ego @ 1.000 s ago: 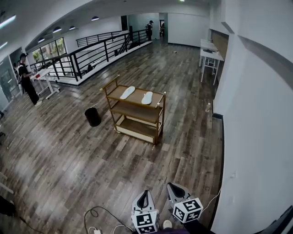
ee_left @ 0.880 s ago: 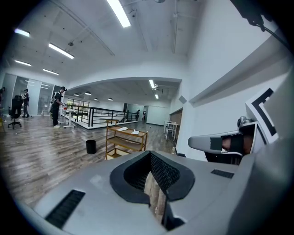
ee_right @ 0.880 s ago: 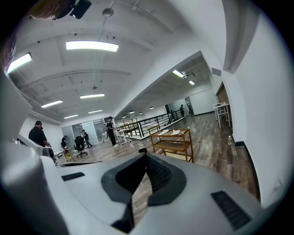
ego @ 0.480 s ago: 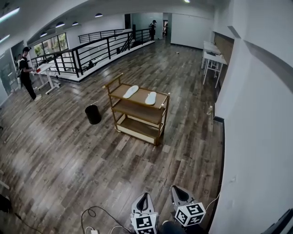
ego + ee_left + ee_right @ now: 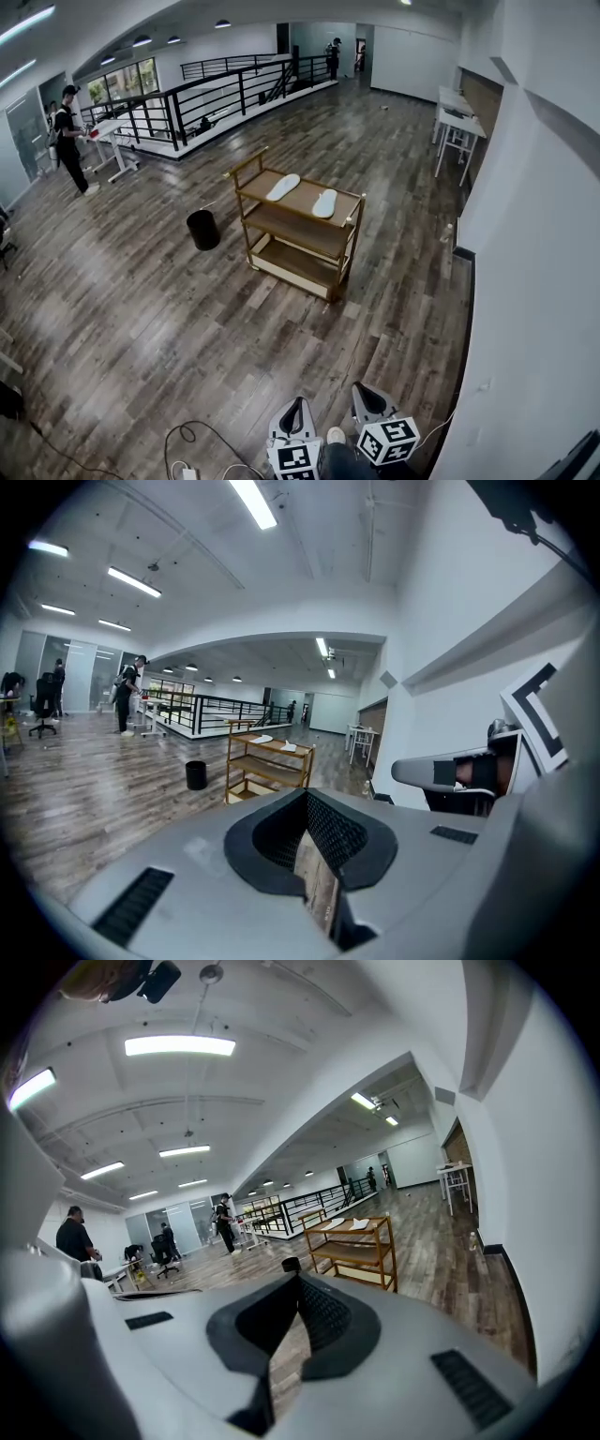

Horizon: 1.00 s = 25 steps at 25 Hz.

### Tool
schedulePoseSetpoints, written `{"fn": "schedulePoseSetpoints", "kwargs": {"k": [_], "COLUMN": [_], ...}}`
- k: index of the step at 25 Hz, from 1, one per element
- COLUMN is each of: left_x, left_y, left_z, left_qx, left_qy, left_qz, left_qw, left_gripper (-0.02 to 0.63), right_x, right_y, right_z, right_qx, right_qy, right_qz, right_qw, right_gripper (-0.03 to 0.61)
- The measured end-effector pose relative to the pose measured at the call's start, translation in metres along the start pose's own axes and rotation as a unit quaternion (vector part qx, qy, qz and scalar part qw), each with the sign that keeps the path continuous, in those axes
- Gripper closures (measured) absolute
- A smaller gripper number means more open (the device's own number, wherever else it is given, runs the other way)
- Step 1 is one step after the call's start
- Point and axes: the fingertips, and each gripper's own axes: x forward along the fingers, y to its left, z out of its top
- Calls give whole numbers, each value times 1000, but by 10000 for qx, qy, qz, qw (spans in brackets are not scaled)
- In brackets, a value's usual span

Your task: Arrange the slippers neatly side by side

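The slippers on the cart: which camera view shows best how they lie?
The head view. It looks down on the top shelf of the cart, so both slippers show whole, lying apart. Both gripper views see the cart from low and far; there the slippers are only thin pale slivers.

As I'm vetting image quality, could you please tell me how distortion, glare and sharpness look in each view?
Head view: fisheye bows the wall; light sheens on the floor; slippers on the cart small but distinct. Left gripper view: dark round vignette, ceiling lights blown out, left gripper fills foreground. Right gripper view: same vignette, bright ceiling light, right gripper fills foreground.
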Motion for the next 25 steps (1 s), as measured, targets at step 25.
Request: {"fn": "schedulePoseSetpoints", "kwargs": {"k": [25], "left_x": [120], "left_y": [-36], "left_z": [48], "left_qx": [-88], "left_qy": [-171], "left_qz": [607], "left_qw": [9980], "left_gripper": [614], "right_x": [94], "right_y": [-94], "right_z": [56], "right_qx": [32], "right_qy": [82], "right_qz": [642], "right_qw": [9979], "right_gripper": [580]}}
